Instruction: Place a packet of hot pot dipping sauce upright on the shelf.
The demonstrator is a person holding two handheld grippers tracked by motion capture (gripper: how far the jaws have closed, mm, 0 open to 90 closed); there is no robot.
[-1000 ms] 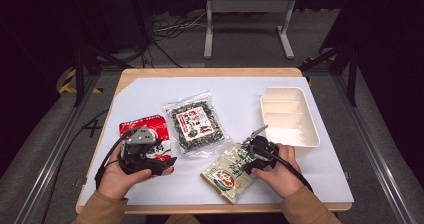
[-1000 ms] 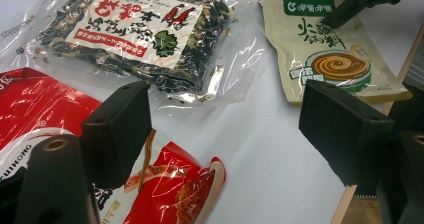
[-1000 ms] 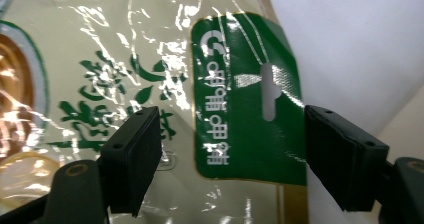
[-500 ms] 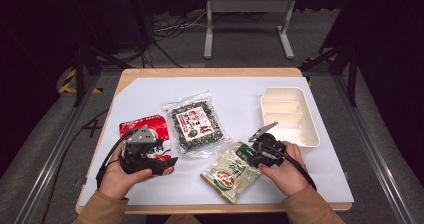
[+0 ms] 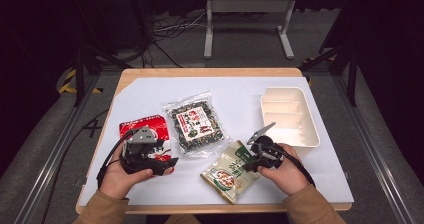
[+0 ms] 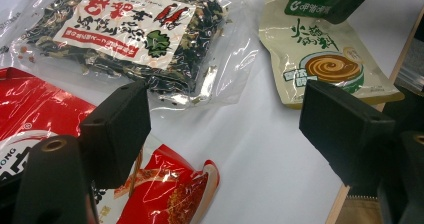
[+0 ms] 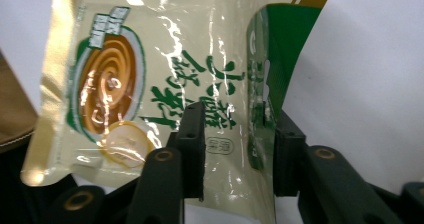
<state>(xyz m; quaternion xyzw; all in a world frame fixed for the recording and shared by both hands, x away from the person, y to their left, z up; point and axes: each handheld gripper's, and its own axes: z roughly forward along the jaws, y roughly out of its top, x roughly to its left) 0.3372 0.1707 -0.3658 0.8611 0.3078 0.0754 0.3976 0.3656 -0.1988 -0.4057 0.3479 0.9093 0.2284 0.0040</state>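
Bright overhead light on the table (image 5: 150, 91), dark surroundings, glare on pouch film, soft close-up blur.

The right tongs (image 5: 248, 159) have just been closing on the beige pouch (image 5: 231, 171), lifting its edge.

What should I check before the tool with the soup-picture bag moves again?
1. Beige-and-green glossy pouch sits between the jaws of the right tool, which have just been closing: ok.
2. Grip firm on the pouch: cannot tell.
3. White plastic compartment tray has nothing in it: ok.
4. Left tool open and holding nothing, beside the red foil packet: ok.
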